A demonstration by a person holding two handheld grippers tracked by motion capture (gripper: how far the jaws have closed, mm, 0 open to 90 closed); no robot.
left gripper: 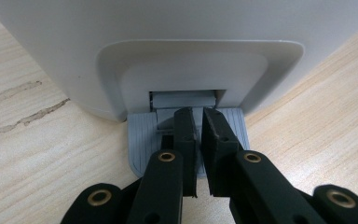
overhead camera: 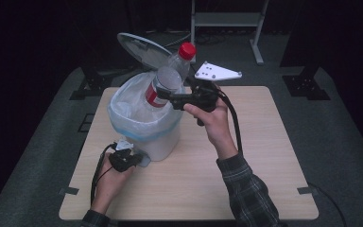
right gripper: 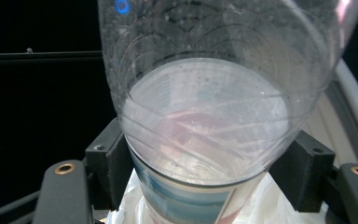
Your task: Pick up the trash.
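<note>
Keep left gripper (left gripper: 199,140), nearly closed, pressing pedal (left gripper: 142,140); right gripper (overhead camera: 172,99), holding bottle (overhead camera: 168,80), lowers it toward bin's (overhead camera: 163,142) 6 o'clock.

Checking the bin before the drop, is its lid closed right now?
No, the lid stands tilted up behind the bin while the right gripper holds the bottle over the opening.

Pale wooden table (overhead camera: 264,156) set square on grey carpet (overhead camera: 345,142) — dark all round. Far back, right of centre, a metal stand (overhead camera: 229,21) — legs splayed.
</note>
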